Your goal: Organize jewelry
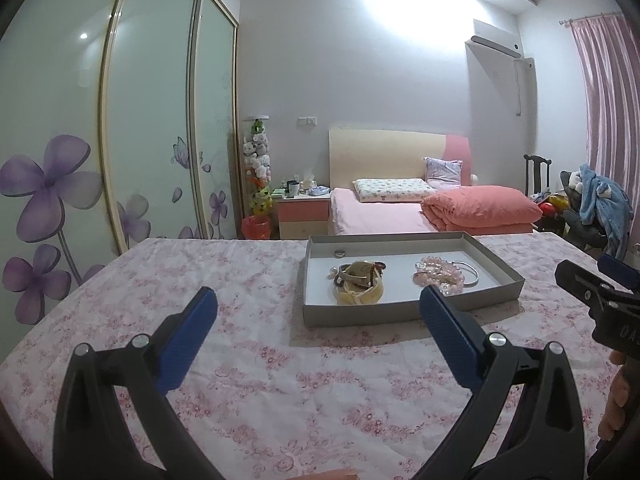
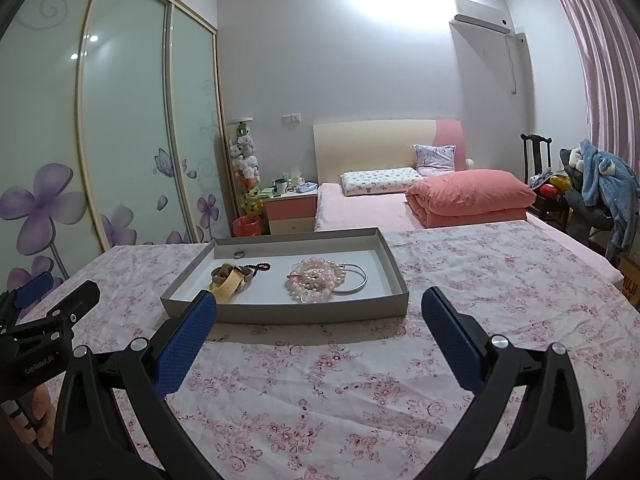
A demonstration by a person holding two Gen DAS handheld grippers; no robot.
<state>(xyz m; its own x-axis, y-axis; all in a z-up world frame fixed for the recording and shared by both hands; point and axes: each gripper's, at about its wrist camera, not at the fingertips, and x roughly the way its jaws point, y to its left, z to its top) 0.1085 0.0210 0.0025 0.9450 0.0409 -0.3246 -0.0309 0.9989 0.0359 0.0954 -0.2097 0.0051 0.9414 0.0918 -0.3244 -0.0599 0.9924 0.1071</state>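
Both grippers hover above a table draped in a pink floral cloth [image 2: 360,380], short of a shallow grey cardboard tray [image 2: 320,312] that holds all the jewelry. The left gripper [image 1: 318,312] has its blue-padded fingers spread wide with nothing between them; the right gripper [image 2: 320,312] is likewise fully spread and empty. Inside the tray, a tangle of a yellow strap [image 2: 228,286] with metal-cased pieces sits on the left half, a dark red bead string [image 2: 260,268] trails from it, and a small ring [image 2: 239,254] lies alone near the far wall. On the right half a heap of pink bead bracelets [image 2: 314,280] lies touching a thin silver bangle [image 2: 356,280]. Handling, as judged from appearance: every item looks light, so lifting force matters little, but each calls for a different hold. The bead bracelets probably hang on cord, limp and prone to drooping or snagging neighbours; pinching one across a single strand at the edge of the heap seems best for separating it. The bangle appears rigid, smooth and slippery, and lies flat, so the fingers would likely need to close across its wire on the exposed right-hand arc. The strap looks soft and flexible and offers a broad flat face to clamp. The ring is small and low against the floor of the tray, probably the hardest to pick up. The tray itself looks light enough to slide if nudged, which argues for one gripper steadying its rim.
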